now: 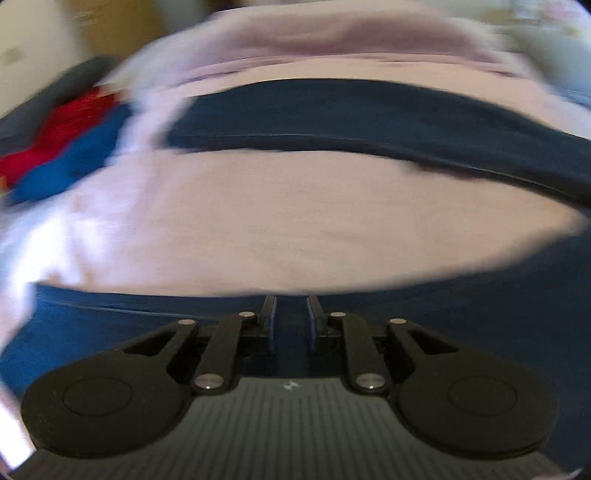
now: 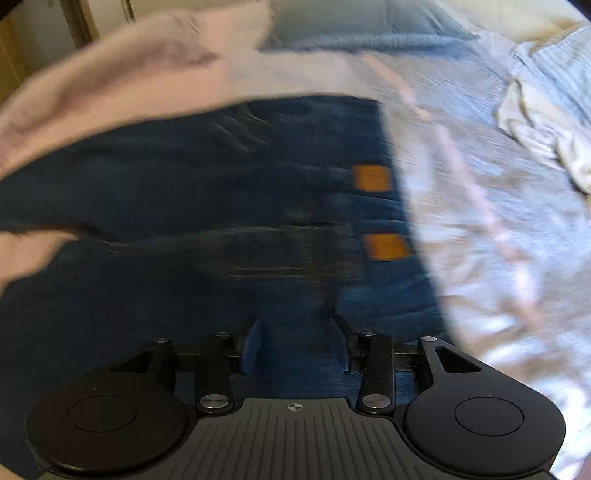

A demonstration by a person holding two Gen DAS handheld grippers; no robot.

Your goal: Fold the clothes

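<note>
1. Looking down from the left wrist view, the left gripper (image 1: 291, 314) hangs just above a dark navy garment (image 1: 369, 114), which lies spread on a pale pink sheet (image 1: 295, 229). Everything past the fingers is pretty smeared.
2. Its fingers (image 1: 269, 321) stand a little apart, a narrow gap between the blue pads, nothing pinched in there. You can see navy cloth through the gap but the pads aren't pressing on it.
3. That navy cloth shows up twice in this view: a band across the upper middle, and more of it right under the gripper at the bottom. The pink sheet sits between the two strips, so it looks folded or draped, can't tell exactly how.
4. Off to the left edge there's a heap of other clothes, a red piece (image 1: 70, 122) and a brighter blue piece (image 1: 74, 162) touching each other.
5. Right wrist view: the right gripper (image 2: 295, 343) is over the same navy garment, where two orange patches (image 2: 371, 178) sit near its right edge.
6. Its fingers (image 2: 251, 345) are spread noticeably wider than the left ones, empty, cloth visible below them but not gripped.
7. To the right of the garment is a light blue bedspread (image 2: 498, 229), rumpled, with a blue pillow (image 2: 362, 26) at the top.
</note>
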